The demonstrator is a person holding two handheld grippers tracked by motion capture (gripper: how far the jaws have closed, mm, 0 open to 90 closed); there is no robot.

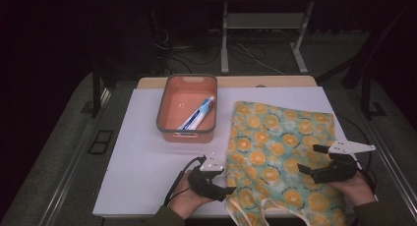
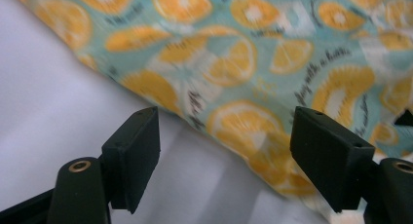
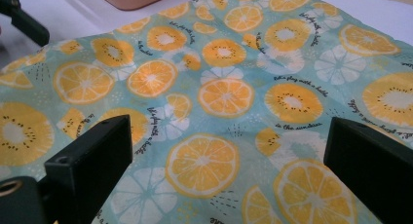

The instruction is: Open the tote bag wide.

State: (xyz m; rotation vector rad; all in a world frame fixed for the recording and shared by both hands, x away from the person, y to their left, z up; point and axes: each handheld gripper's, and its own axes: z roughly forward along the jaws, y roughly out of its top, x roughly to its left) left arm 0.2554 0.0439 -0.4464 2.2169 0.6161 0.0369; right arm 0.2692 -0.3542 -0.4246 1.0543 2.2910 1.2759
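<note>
Two grippers sit at the near edge of the white table [image 1: 142, 152], each held in a person's hand. In the high view the left gripper [image 1: 229, 190] lies low at the near left border of the orange-print cloth [image 1: 280, 157], its tips just at the cloth's edge; in the left gripper view its jaws stand apart with nothing pinched, the white surface and the cloth's edge lying in the gap between them. The right gripper [image 1: 309, 159] hovers over the right part of the cloth, and the right gripper view looks between its two black jaws, spread wide and released, onto the teal fabric printed with orange slices and small lines of script. The cloth lies spread flat on the right half of the table, its near end with narrow straps hanging toward the table's front edge. Farther back and to the left, just beside the cloth's far left corner, stands an orange bin [image 1: 169, 96] with a grey rim; a toothpaste tube [image 1: 197, 114] lies slantwise inside it. Beyond the table, metal frame legs [image 1: 224, 44] stand on the dark floor.
</note>
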